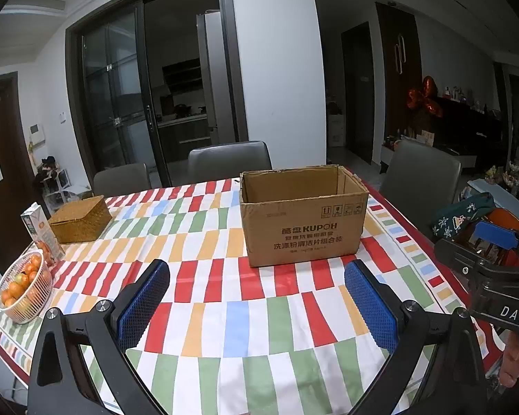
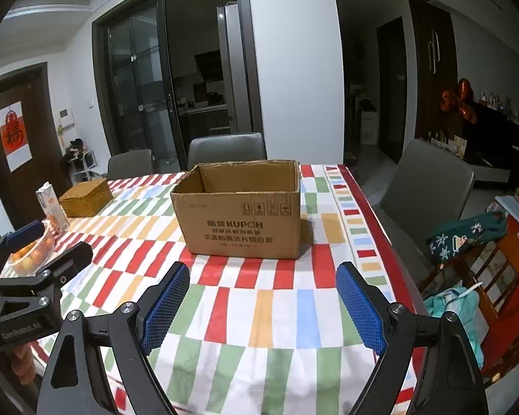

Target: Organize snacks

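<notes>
Left wrist view: we hold both grippers' fingers (image 1: 148, 297) spread, empty; a careless reach could shove the open cardboard box (image 1: 304, 218) along the tabletop (image 1: 225, 311).

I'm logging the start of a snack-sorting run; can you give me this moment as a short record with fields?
surface: table with checked cloth
container: open cardboard box, upright, what is inside is hidden
far left corner: wicker basket, lid on; carton standing beside it
left edge: white basket of oranges
left gripper: open, holds nothing
right gripper: open, holds nothing
seating: grey chairs around the table
</notes>
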Action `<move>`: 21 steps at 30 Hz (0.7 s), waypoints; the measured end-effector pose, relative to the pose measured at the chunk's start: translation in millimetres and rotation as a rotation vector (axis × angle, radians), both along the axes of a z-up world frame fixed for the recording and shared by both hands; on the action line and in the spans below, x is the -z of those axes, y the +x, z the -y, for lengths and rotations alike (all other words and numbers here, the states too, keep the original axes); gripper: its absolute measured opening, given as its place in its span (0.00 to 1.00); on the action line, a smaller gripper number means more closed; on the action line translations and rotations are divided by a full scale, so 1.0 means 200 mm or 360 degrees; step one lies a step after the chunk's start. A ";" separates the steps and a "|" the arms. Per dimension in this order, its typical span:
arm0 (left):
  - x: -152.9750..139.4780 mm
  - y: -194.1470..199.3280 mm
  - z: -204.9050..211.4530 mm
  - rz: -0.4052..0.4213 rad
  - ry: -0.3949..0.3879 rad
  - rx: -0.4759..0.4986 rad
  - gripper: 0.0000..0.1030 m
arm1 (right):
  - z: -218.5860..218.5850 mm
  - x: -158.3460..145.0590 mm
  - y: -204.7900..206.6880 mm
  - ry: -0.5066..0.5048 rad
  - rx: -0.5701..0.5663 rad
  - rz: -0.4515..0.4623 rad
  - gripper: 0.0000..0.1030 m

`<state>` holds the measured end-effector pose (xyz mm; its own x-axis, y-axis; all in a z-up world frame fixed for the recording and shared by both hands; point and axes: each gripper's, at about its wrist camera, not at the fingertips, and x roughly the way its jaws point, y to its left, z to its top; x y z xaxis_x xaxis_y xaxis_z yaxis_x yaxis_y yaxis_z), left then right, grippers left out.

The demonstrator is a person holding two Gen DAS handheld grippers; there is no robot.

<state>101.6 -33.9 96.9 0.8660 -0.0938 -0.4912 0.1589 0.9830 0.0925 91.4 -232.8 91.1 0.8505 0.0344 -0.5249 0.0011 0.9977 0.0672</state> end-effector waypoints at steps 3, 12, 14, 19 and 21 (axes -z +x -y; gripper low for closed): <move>-0.01 -0.01 0.01 0.0017 0.0004 -0.0015 1.00 | 0.00 0.00 0.00 -0.0014 0.0006 0.0010 0.85; -0.01 -0.01 0.01 0.0038 0.0005 -0.0024 1.00 | -0.01 -0.01 -0.02 -0.0015 -0.0012 0.0004 0.85; -0.02 -0.01 0.01 0.0047 0.0003 -0.0025 1.00 | -0.01 -0.01 -0.02 -0.0013 -0.0013 0.0001 0.85; -0.01 0.00 0.02 0.0042 0.0010 -0.0022 1.00 | -0.01 -0.01 -0.01 -0.0016 -0.0012 -0.0005 0.85; -0.01 0.00 0.01 0.0034 0.0007 -0.0020 1.00 | -0.02 -0.01 -0.01 -0.0020 -0.0011 -0.0002 0.85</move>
<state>102.0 -36.3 98.5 0.8775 -0.0805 -0.4729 0.1442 0.9845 0.1001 89.1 -229.8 93.1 0.8497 0.0337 -0.5261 -0.0055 0.9985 0.0550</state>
